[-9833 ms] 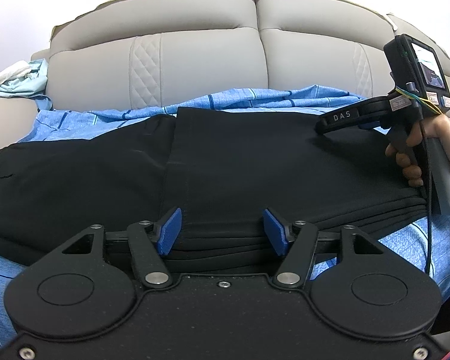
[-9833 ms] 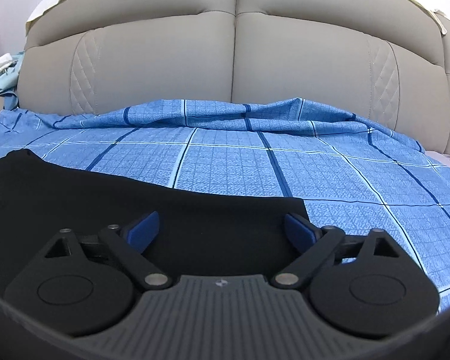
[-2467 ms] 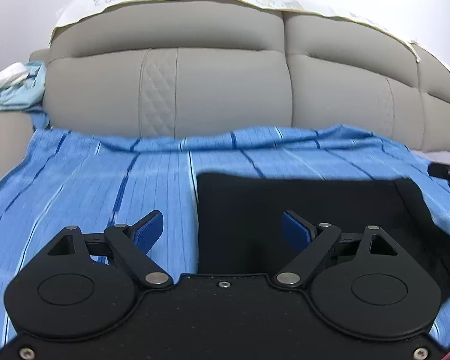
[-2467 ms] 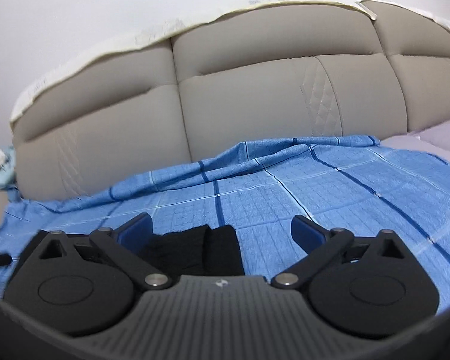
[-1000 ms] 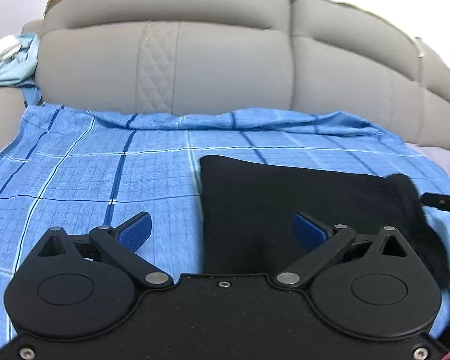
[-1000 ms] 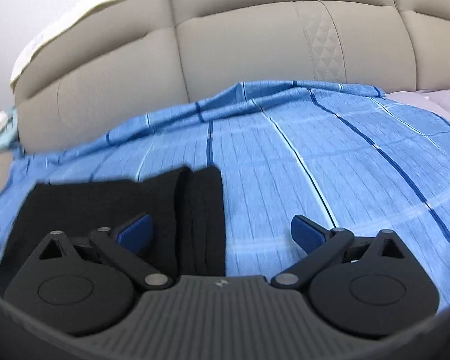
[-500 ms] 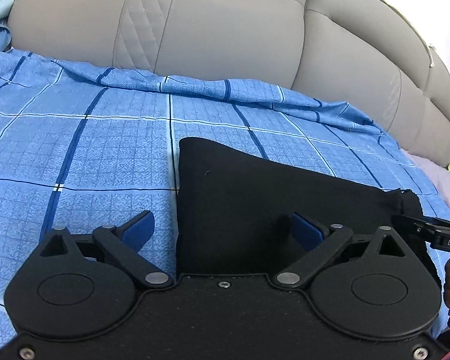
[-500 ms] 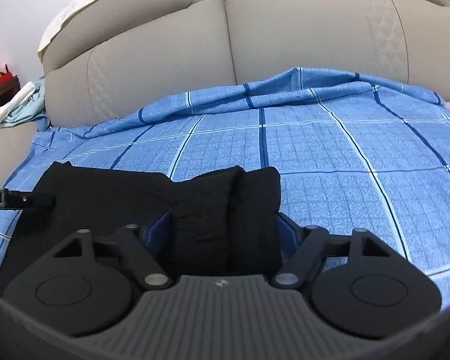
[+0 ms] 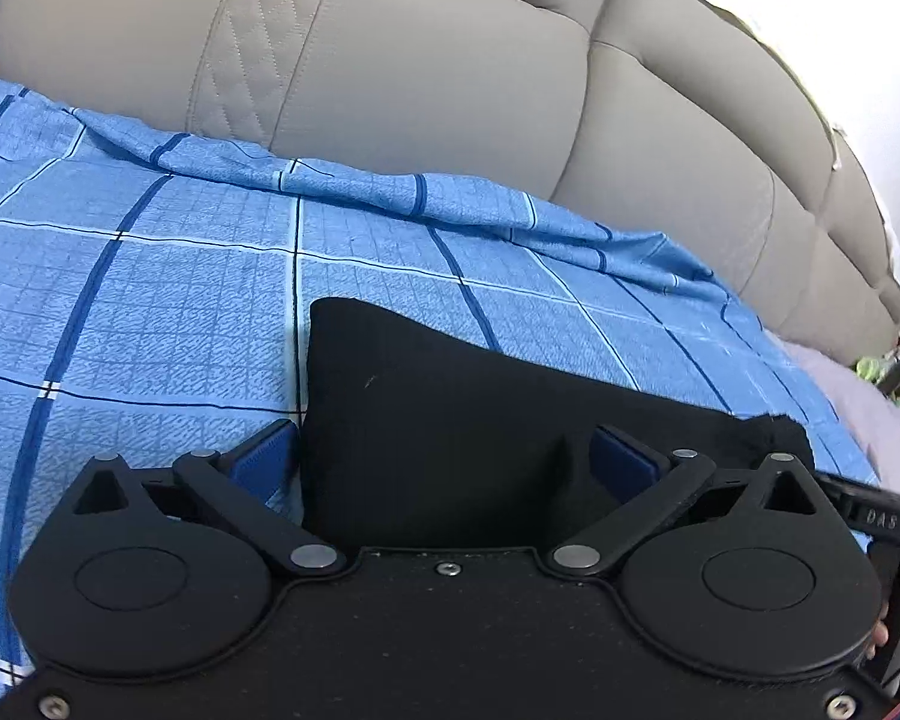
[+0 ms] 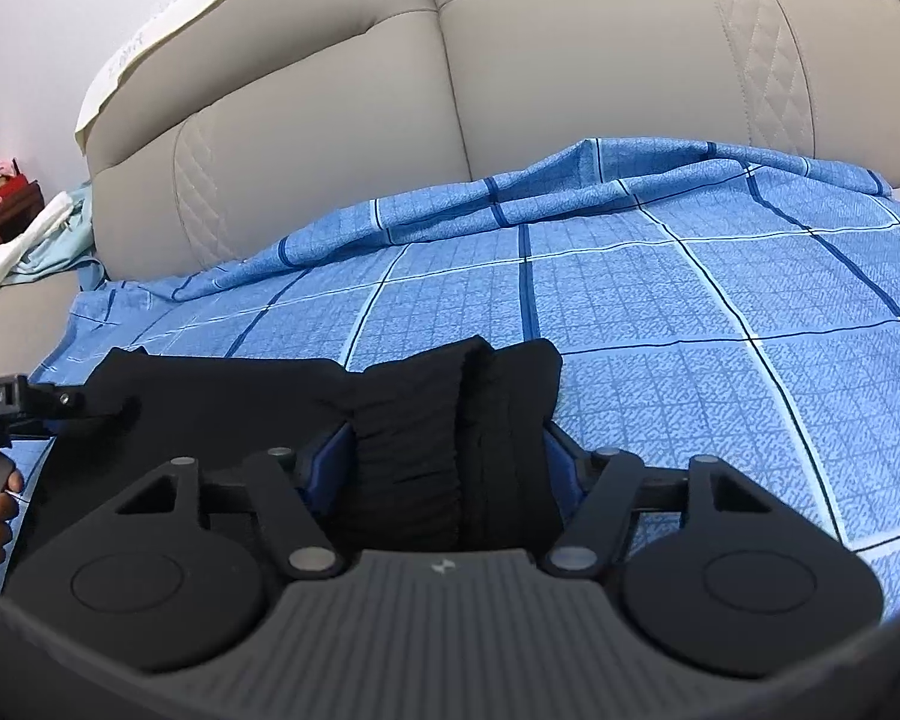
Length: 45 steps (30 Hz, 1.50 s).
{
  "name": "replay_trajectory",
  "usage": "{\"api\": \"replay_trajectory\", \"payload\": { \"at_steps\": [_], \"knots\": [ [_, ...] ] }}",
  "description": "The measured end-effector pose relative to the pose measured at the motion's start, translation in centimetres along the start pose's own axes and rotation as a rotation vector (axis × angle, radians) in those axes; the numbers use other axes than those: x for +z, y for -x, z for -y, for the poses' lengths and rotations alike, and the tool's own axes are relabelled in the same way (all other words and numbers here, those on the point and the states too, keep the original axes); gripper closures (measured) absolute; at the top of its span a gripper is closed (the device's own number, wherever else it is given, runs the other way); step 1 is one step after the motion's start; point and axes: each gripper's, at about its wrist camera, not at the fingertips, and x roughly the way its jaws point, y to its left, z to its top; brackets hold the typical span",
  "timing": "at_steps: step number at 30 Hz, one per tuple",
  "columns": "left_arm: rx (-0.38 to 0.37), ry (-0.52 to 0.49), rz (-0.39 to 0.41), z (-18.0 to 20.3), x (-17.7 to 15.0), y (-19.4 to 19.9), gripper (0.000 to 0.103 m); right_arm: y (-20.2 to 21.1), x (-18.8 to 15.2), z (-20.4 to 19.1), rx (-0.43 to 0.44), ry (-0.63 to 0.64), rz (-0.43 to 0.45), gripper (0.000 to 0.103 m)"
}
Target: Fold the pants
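Observation:
The black pants (image 9: 450, 408) lie folded into a small stack on the blue checked sheet (image 9: 150, 300). My left gripper (image 9: 444, 462) has its blue pads against the near left end of the stack, jaws closed in on the cloth. In the right wrist view the pants (image 10: 414, 420) bunch up between the blue pads of my right gripper (image 10: 444, 468), which is shut on the stack's right end. The left gripper's tip (image 10: 48, 402) shows at the stack's far left end.
A beige padded headboard (image 9: 450, 90) rises behind the sheet. Light blue cloth and a white roll (image 10: 30, 246) lie on the left ledge, beside a dark wooden stand (image 10: 0, 204). The right gripper's arm (image 9: 882, 516) shows at the right edge.
Both grippers have closed in from wide open onto the ends of the folded stack. The right end of the pants has bunched up between the right pads.

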Motion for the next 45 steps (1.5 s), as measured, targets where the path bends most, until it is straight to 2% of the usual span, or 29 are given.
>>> {"api": "replay_trajectory", "payload": {
  "at_steps": [6,12,16,18,20,21,22,25,29,35,39,45],
  "knots": [
    [-0.021,-0.038,-0.011,0.5,-0.1,-0.2,0.001,-0.1,0.0,0.0,-0.001,0.002,0.006,0.036],
    [-0.081,-0.066,0.036,0.1,-1.6,0.6,0.001,-0.4,-0.4,-0.6,-0.004,0.028,0.007,0.037],
    [-0.043,-0.092,0.031,0.8,-1.8,0.6,0.002,-0.4,-0.4,-0.7,-0.006,0.027,0.011,0.037],
    [0.033,-0.133,0.033,1.9,-2.0,0.4,0.012,-0.4,-0.5,-0.8,-0.009,0.028,0.013,0.038],
    [0.135,-0.184,0.051,3.0,-2.3,0.2,0.042,-0.5,-0.5,-0.9,-0.011,0.022,0.018,0.041],
    [0.168,-0.196,0.071,3.4,-2.5,0.4,0.049,-0.5,-0.5,-1.0,-0.009,0.013,0.021,0.046],
    [0.17,-0.185,0.089,3.3,-2.5,0.7,0.064,-0.5,-0.5,-1.1,-0.002,0.006,0.022,0.051],
    [0.179,-0.146,0.136,2.8,-2.2,1.7,0.083,-0.8,-0.4,-1.6,0.012,-0.015,0.021,0.057],
    [0.228,-0.17,0.187,2.9,-1.3,2.0,0.085,-1.8,0.6,-3.1,0.015,-0.001,0.033,0.061],
    [0.289,-0.138,0.186,0.3,2.8,0.5,0.085,-5.7,3.9,-5.2,0.009,0.037,0.035,0.063],
    [0.336,-0.153,0.205,-0.9,6.2,-1.6,0.085,-9.2,6.4,-6.4,0.0,0.066,0.041,0.063],
    [0.366,-0.146,0.181,-2.7,9.5,-5.6,0.085,-13.7,9.5,-6.6,-0.024,0.056,0.035,0.063]
  ]
}}
